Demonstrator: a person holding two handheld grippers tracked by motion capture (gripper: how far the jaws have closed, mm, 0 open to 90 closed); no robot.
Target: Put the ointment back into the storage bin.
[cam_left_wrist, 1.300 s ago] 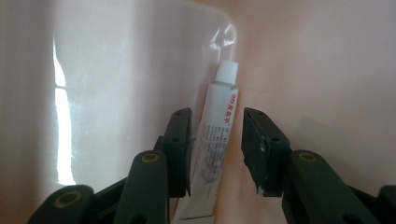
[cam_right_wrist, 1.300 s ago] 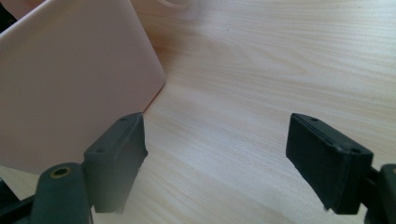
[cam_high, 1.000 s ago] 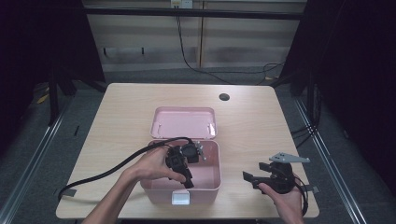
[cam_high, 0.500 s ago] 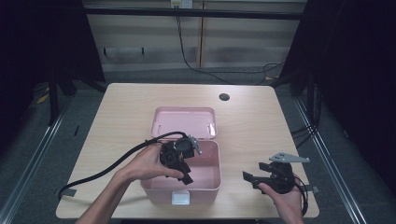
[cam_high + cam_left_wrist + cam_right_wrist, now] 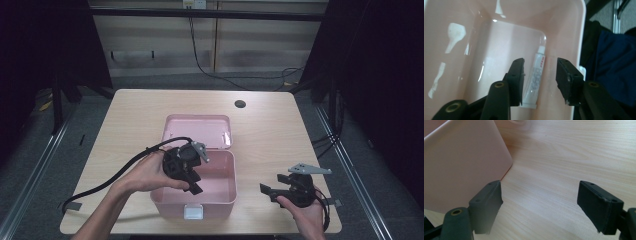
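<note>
1. My left gripper (image 5: pixel 540 80) hangs inside the pink box (image 5: pixel 220 197), jaws partly apart and empty, straddling the white tube (image 5: pixel 535 77) that lies on the box floor along one wall.
2. To grip it well, I judge I should lower straight down, keep the wall-side jaw off the wall, and close across the tube's middle.
3. My right gripper (image 5: pixel 280 190) rests wide apart and empty over the table (image 5: pixel 130 115), just beside the box.
4. Count: one box, lid (image 5: pixel 197 131) open; one tube; two grippers.
</note>
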